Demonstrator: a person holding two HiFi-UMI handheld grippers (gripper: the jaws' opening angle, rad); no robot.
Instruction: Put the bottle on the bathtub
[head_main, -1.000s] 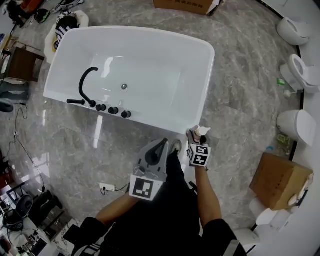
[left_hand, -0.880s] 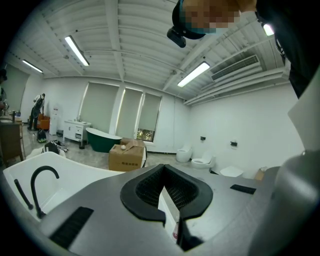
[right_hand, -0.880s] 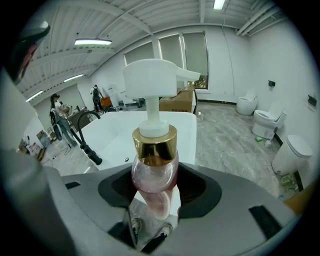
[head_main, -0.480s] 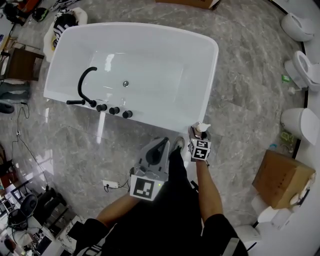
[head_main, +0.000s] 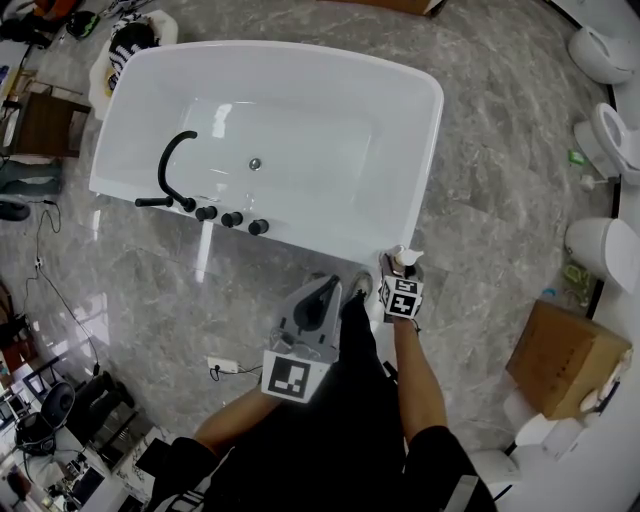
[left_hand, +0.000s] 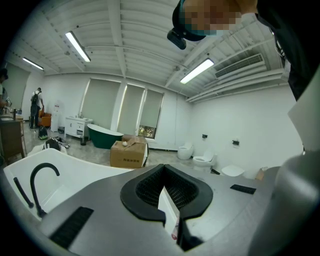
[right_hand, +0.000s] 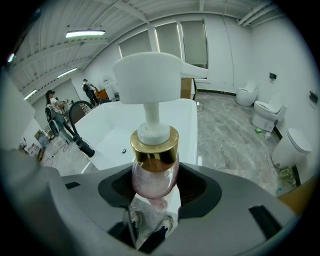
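White bathtub (head_main: 418, 168): freestanding on the grey marbled floor (head_main: 500, 190); basin empty, drain (head_main: 255, 163) near its middle.
Black faucet (head_main: 172, 165): curved spout on the tub's near long rim, with three round black knobs (head_main: 231, 219) in a row beside it.
Bottle (right_hand: 154, 172): pink body, gold collar, white pump head; upright. In the head view the bottle (head_main: 404, 261) sits just off the tub's near right corner, over the floor and not on the rim.
Right gripper (right_hand: 155, 192): black pads pinching the bottle's body from both sides, below the gold collar; pump spout points to the right in the right gripper view. In the head view the right gripper (head_main: 401, 270) is held out in front of the person, close to the tub wall.
Left gripper (left_hand: 167, 192): pads drawn together, only a thin slit between them, nothing held. In the head view the left gripper (head_main: 322, 295) is near the tub's near side, well left of the bottle.
Surroundings: cardboard box (head_main: 565, 358) and white toilets (head_main: 607, 240) along the right edge.
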